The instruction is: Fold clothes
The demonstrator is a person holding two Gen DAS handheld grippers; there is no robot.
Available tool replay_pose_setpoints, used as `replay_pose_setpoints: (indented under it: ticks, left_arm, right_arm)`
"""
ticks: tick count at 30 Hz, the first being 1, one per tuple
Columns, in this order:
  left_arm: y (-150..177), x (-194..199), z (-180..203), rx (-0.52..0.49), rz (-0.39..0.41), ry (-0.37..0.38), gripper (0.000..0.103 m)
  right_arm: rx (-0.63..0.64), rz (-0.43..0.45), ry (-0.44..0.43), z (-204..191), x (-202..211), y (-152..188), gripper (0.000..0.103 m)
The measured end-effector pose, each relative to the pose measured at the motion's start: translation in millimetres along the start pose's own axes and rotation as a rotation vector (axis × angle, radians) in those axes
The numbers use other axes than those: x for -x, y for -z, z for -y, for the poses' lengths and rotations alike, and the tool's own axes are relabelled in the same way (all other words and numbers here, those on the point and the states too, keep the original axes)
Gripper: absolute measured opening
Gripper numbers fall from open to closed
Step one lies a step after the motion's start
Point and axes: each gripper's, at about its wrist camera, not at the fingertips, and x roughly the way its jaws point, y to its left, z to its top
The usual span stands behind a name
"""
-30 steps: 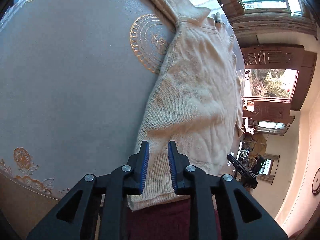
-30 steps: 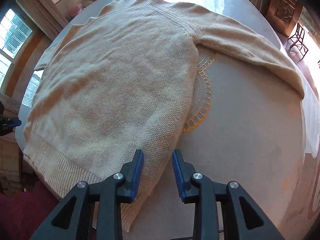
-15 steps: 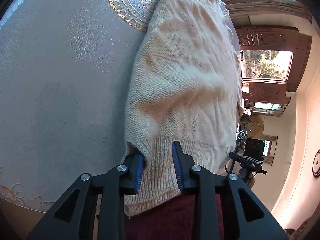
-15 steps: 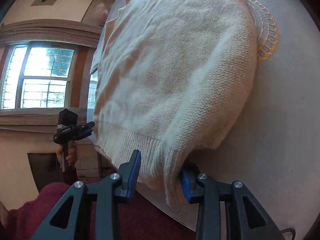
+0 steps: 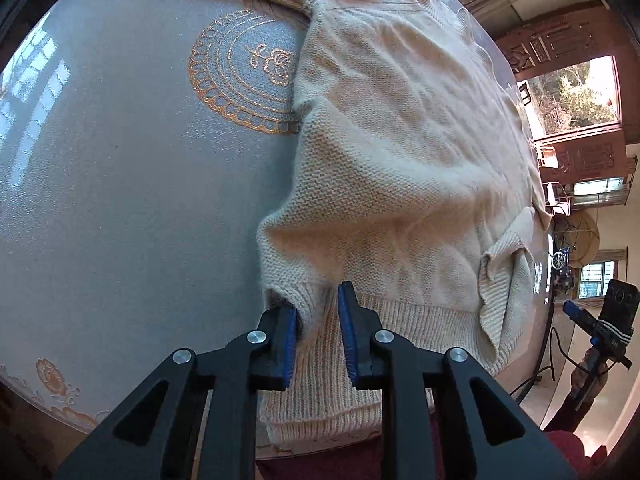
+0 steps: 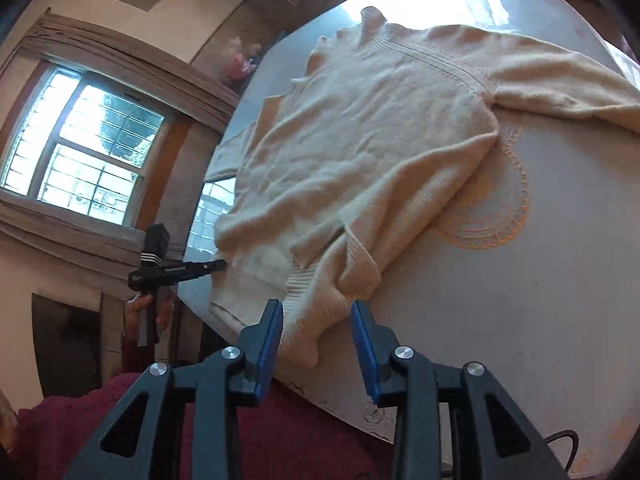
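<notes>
Sunlight poured through the windows onto a round grey table with orange embroidered medallions, and on it lay the cream knitted sweater, chest flat, collar at the far side, one sleeve stretched out toward the far right edge. Start at the left gripper: its blue-padded jaws stood a little apart with the ribbed hem bunched up between them, wool touching the left pad, but I could not say it was truly pinched. Out from there, the hem's near corner was rucked up and draped over the table's rim. Over to the right gripper: jaws clearly parted, the other hem corner hanging loose in the gap, nothing gripped. That corner had already flopped back over itself into a small lump.

By my reading, this was the hem pickup, the very start of the bottom-to-top fold. Next both claws would need to close firmly on their corners, then lift together and carry the hem toward the collar evenly, so the knit does not skew.
</notes>
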Motion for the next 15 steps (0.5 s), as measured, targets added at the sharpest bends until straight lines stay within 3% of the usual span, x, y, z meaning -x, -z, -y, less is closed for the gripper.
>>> replay_pose_setpoints:
  ticks: [2,5,11,15]
  left_arm:
    - [-2.7,-0.2,-2.0,-0.004,-0.003,0.005,0.022]
    - [-6.0,-0.4,-5.5,0.001,-0.009,0.014,0.022]
    - [-2.2,5.1,-11.5,0.003,-0.015,0.021,0.022]
    - [-1.7,6.0,-14.6,0.017,-0.014,0.034,0.022]
  right_arm:
    - [-0.055,-0.061,-0.026,22.2,-29.4,7.2,0.037]
    - [-0.091,-0.026,-0.098,45.9,-51.3,10.4,0.037]
    - [0.025,0.025,-0.135,56.3,-66.3,-9.7,0.045]
    - [0.112,-0.08,-0.162,50.0,-82.5,-23.8,0.049]
